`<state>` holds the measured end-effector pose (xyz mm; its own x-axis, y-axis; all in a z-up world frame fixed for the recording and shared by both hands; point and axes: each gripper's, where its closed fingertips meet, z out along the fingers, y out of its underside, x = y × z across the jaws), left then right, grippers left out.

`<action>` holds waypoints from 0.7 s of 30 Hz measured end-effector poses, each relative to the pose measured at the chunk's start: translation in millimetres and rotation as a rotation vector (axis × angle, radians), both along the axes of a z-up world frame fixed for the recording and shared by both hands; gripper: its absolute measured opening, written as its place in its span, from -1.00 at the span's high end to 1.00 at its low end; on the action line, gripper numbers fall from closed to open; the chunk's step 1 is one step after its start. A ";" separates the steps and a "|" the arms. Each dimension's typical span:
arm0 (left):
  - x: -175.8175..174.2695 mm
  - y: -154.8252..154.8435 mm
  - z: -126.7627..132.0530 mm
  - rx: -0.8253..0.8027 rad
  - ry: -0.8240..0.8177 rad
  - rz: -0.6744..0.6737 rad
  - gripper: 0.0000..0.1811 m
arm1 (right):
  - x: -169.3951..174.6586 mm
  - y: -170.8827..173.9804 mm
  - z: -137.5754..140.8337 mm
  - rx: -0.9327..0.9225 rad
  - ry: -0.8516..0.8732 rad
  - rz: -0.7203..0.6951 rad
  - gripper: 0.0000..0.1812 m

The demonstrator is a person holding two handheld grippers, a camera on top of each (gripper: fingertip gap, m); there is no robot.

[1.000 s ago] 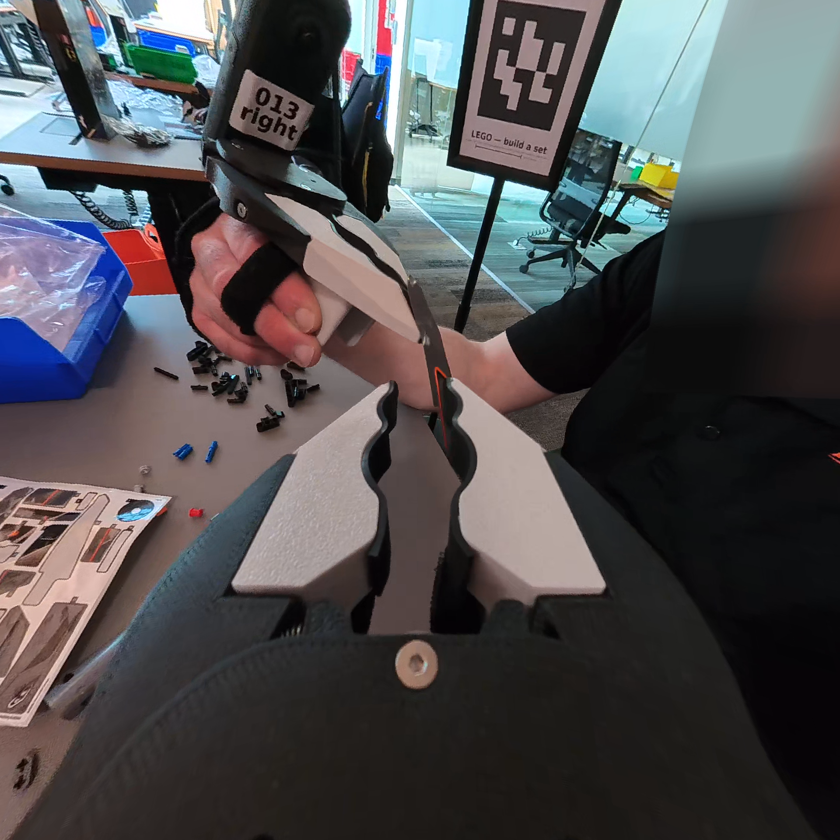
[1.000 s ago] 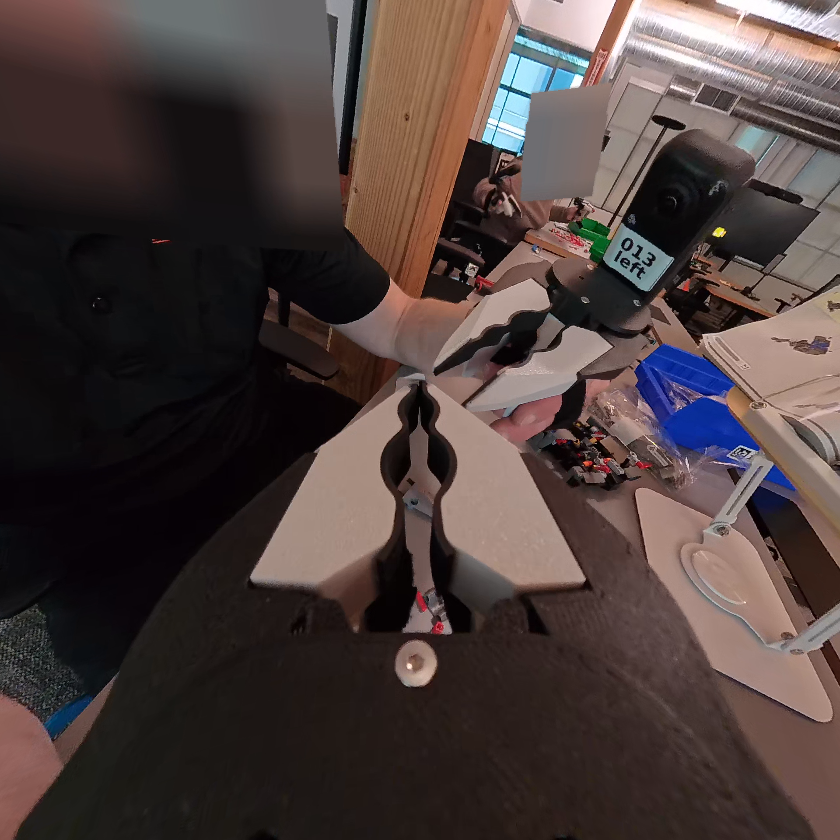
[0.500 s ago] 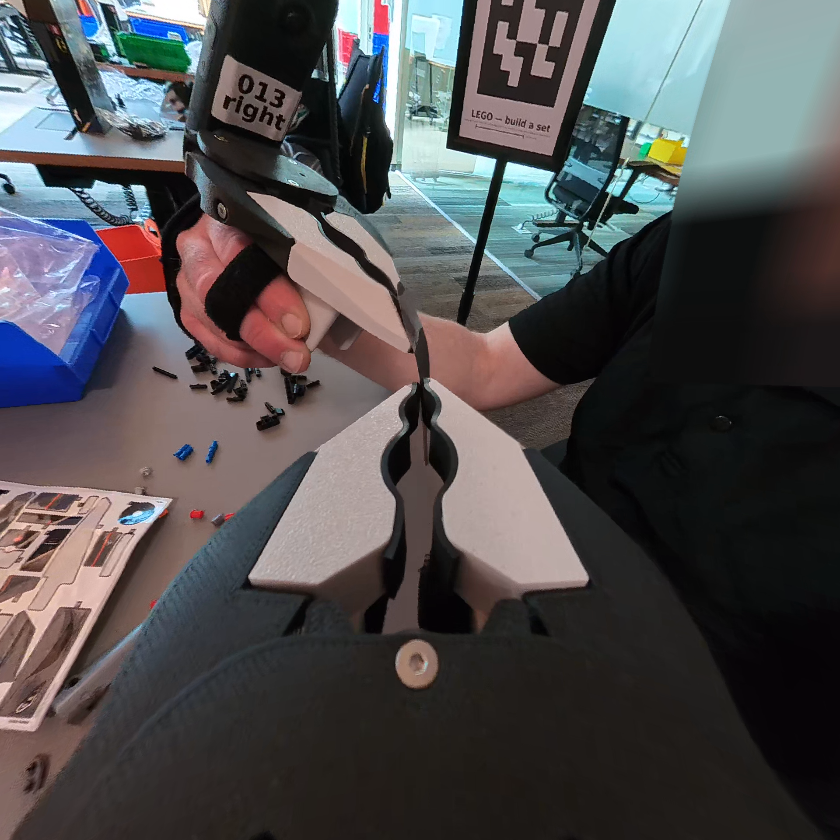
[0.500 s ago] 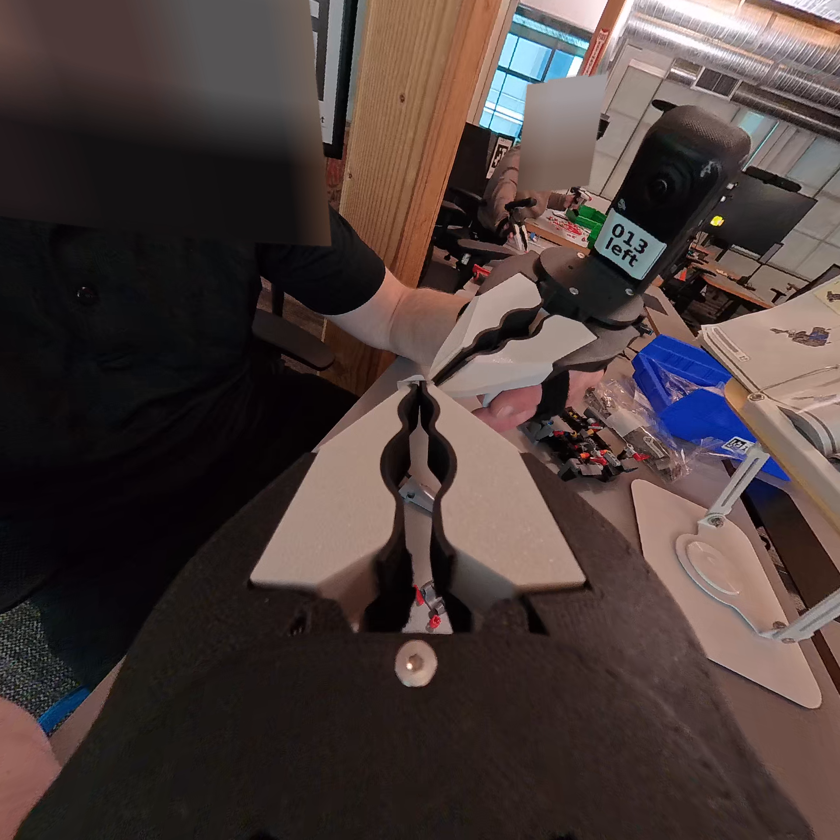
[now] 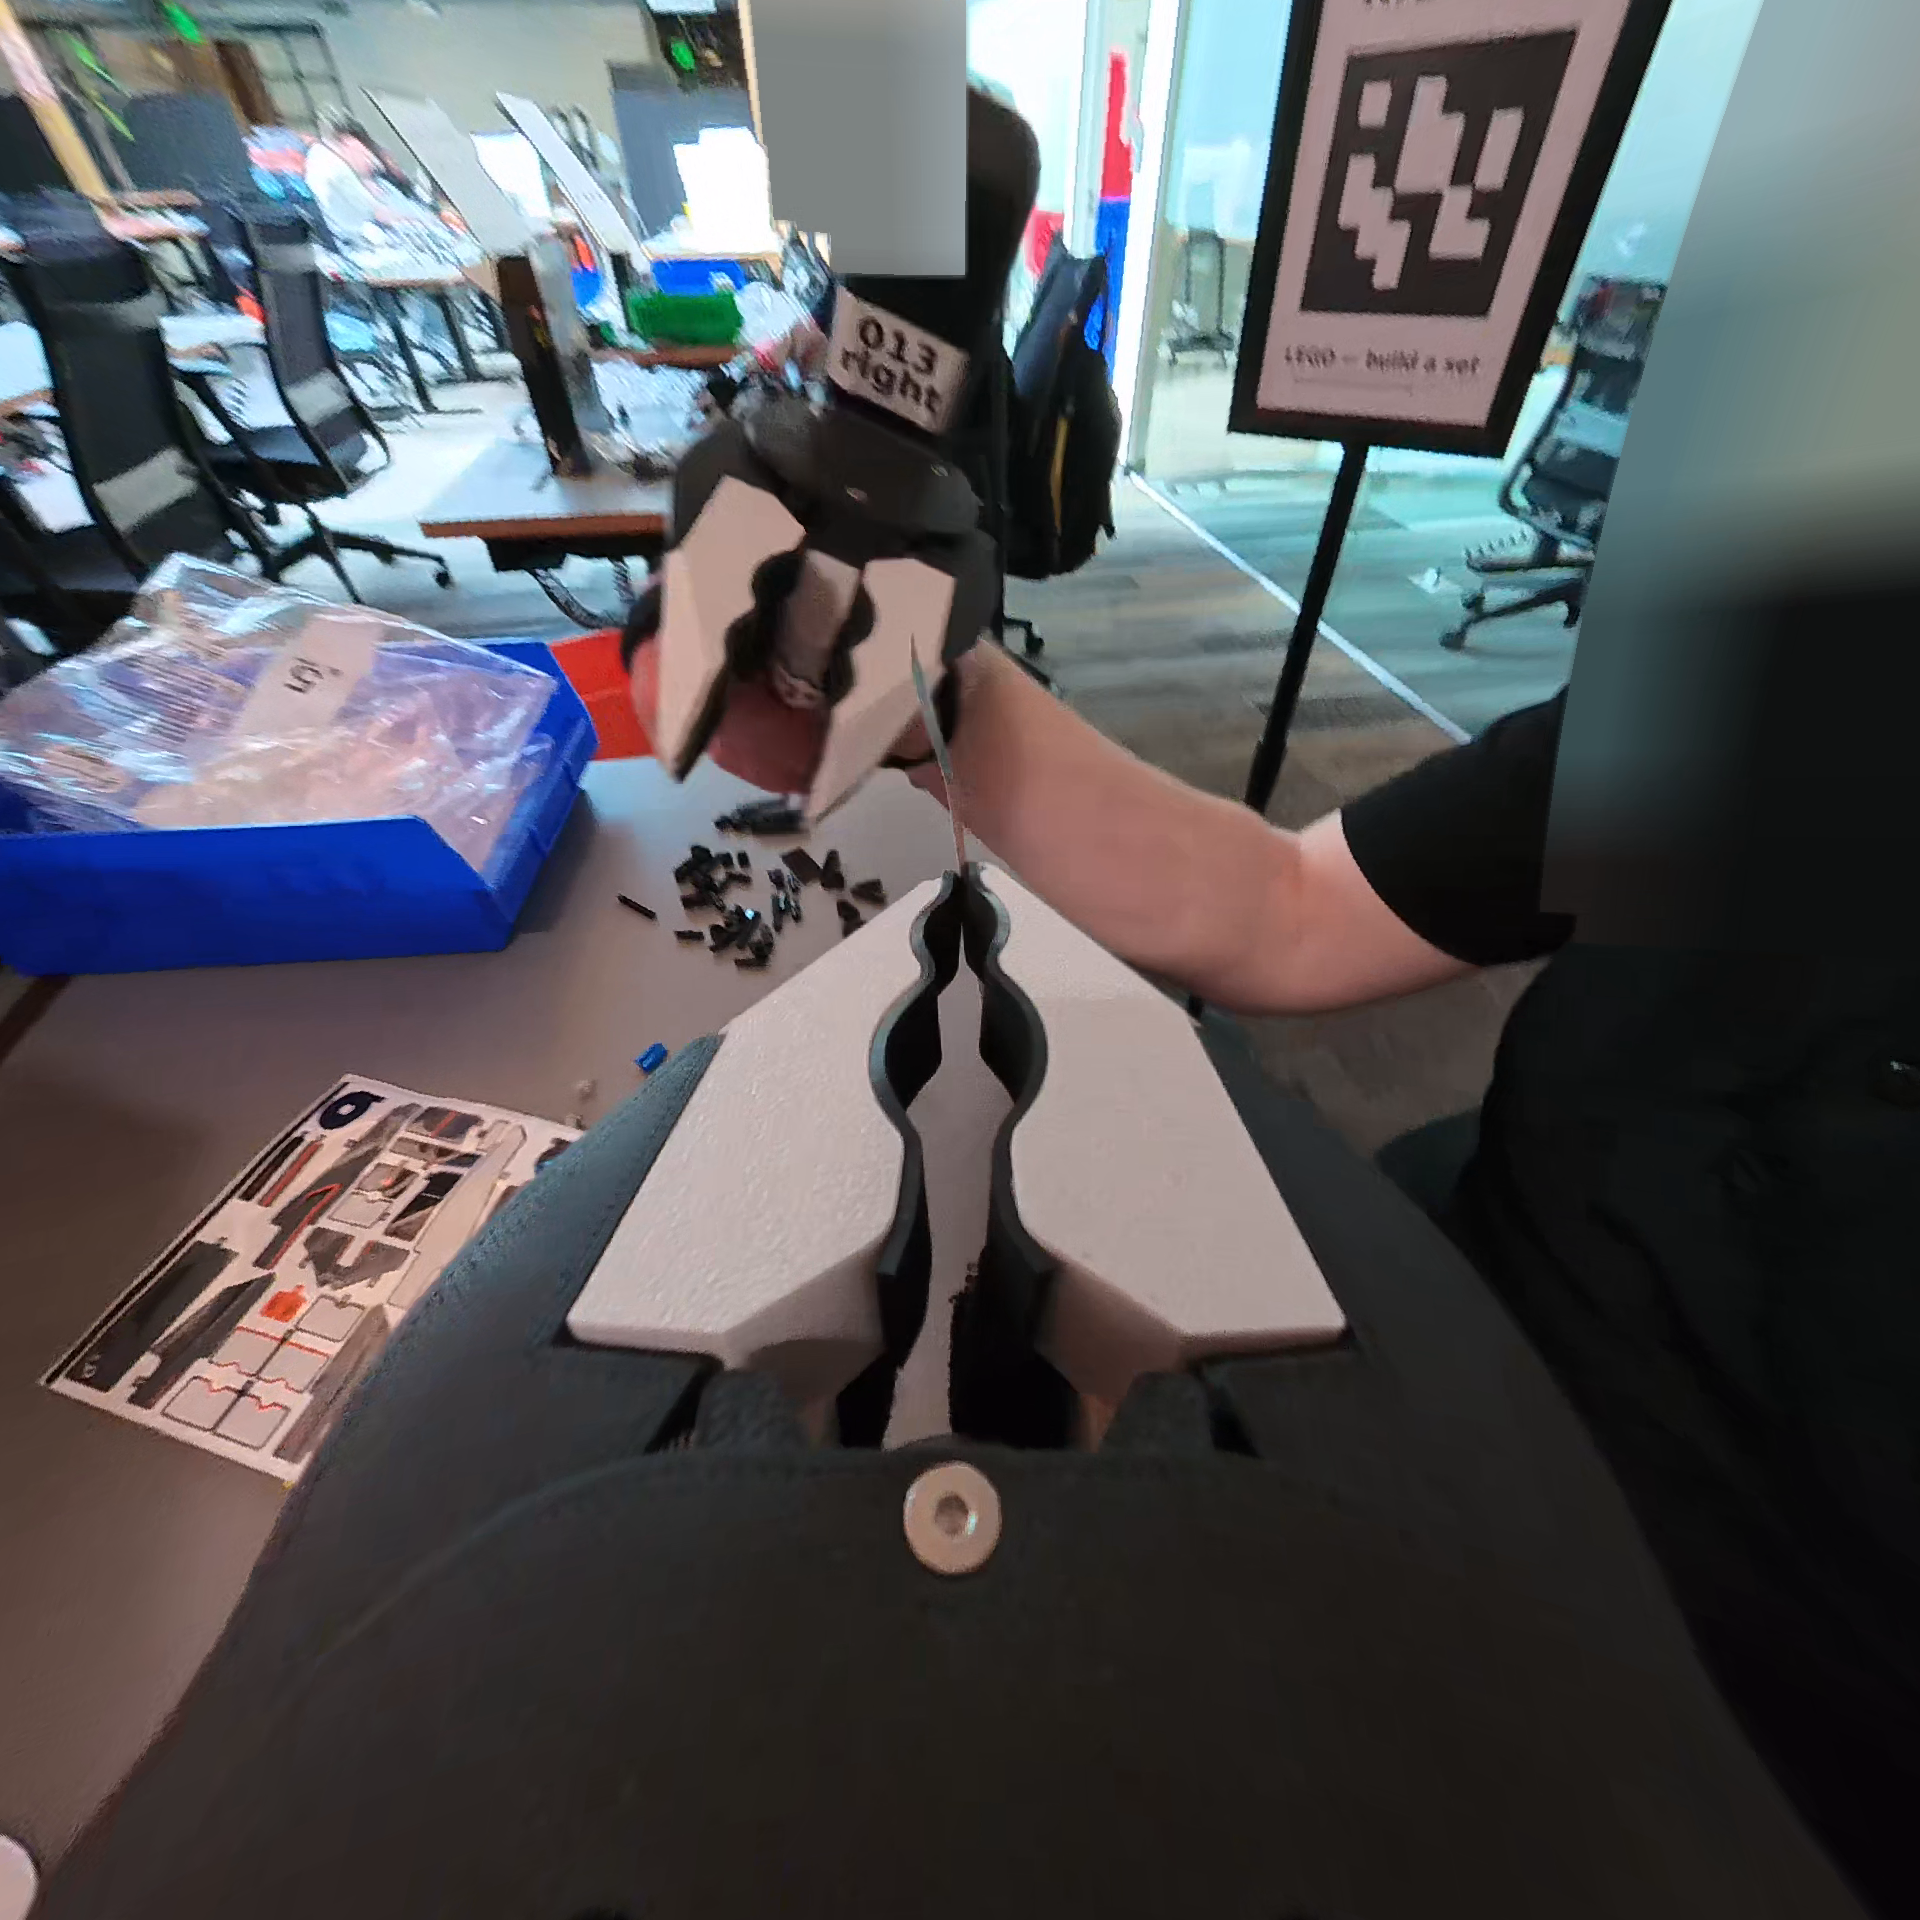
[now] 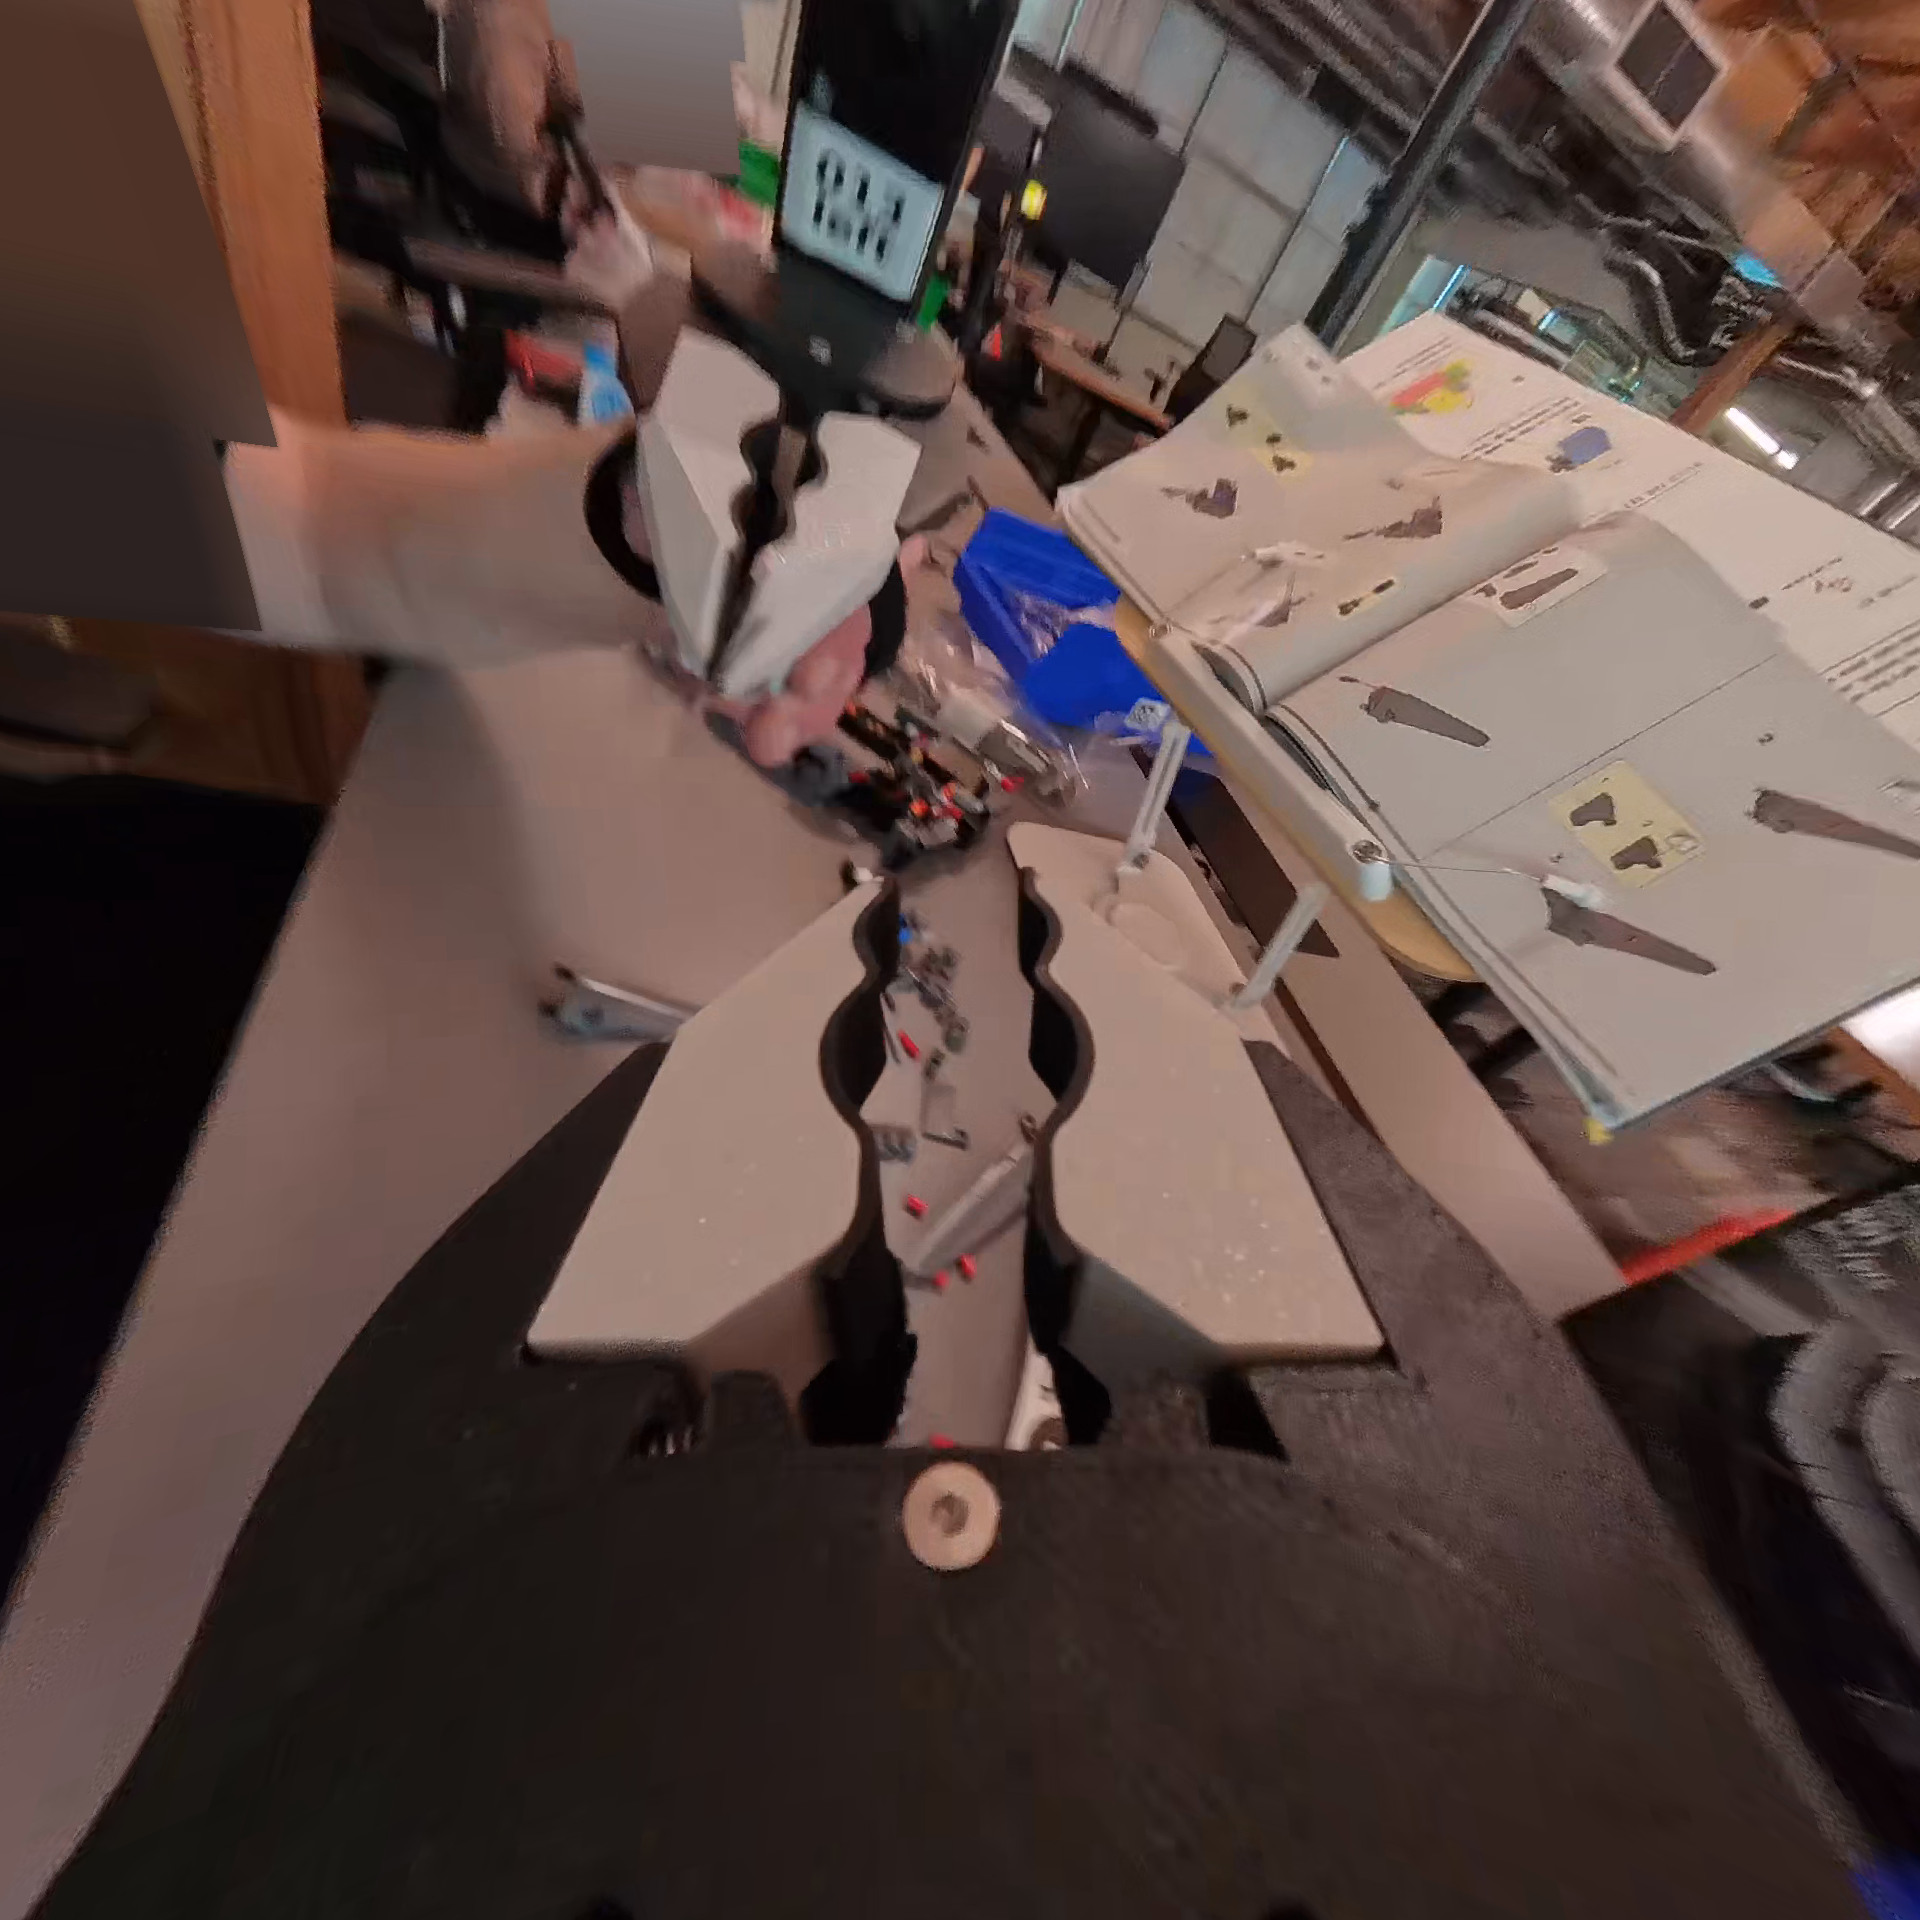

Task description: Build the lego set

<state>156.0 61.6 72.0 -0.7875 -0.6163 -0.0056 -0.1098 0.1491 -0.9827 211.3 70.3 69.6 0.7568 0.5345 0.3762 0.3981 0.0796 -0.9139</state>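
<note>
Applying a sticker, by my read: glossy sticker sheet (image 5: 260, 1262) lies flat at left on the matte grey table (image 5: 156, 1558), black pins (image 5: 743, 899) scattered mid-table; left gripper (image 5: 964, 894) pinches a thin peeled sticker (image 5: 943, 764) at its tips; right gripper (image 6: 951, 883) gapes wide, empty. Next needs the target part.

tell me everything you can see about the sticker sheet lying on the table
The sticker sheet is a white rectangular sheet lying flat on the grey table, turned at an angle to the table's near edge. It is printed with many dark grey and black angular shapes, a few with orange-red accents, and a dark round one near its far corner. Its right side is hidden behind the left gripper's black body. A small blue piece lies just beyond it. Nothing appears to rest on it.
</note>
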 end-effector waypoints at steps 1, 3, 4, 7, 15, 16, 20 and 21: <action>-0.6 2.5 3.9 -0.027 -0.018 0.016 1.00 | -2.8 -4.9 6.0 0.013 0.076 0.016 0.70; -1.5 6.5 9.3 -0.068 -0.053 0.042 1.00 | -9.0 -13.0 16.4 0.031 0.237 0.058 0.69; -2.5 7.0 10.0 -0.076 -0.068 0.045 1.00 | -12.8 -15.8 19.5 0.043 0.295 0.079 0.67; -1.4 6.9 5.7 -0.085 -0.073 0.062 1.00 | -25.4 -18.7 25.5 0.073 0.418 0.135 0.72; -0.2 3.3 -0.1 -0.087 -0.093 0.082 1.00 | -46.0 -5.7 18.2 0.032 0.434 0.151 0.81; -0.1 3.8 0.2 -0.089 -0.095 0.084 1.00 | -47.5 -5.7 18.4 0.033 0.431 0.155 0.82; -0.1 4.4 -1.8 -0.092 -0.086 0.076 1.00 | -46.0 -2.6 21.2 0.048 0.440 0.137 0.97; 0.4 4.9 -2.1 -0.093 -0.086 0.080 1.00 | -45.8 -2.1 21.7 0.049 0.445 0.137 1.00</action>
<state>156.4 66.5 69.9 -0.7351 -0.6779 -0.0107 -0.0324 0.0509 -0.9982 165.5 68.3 91.3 0.7741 0.6304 0.0585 -0.0485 0.1510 -0.9873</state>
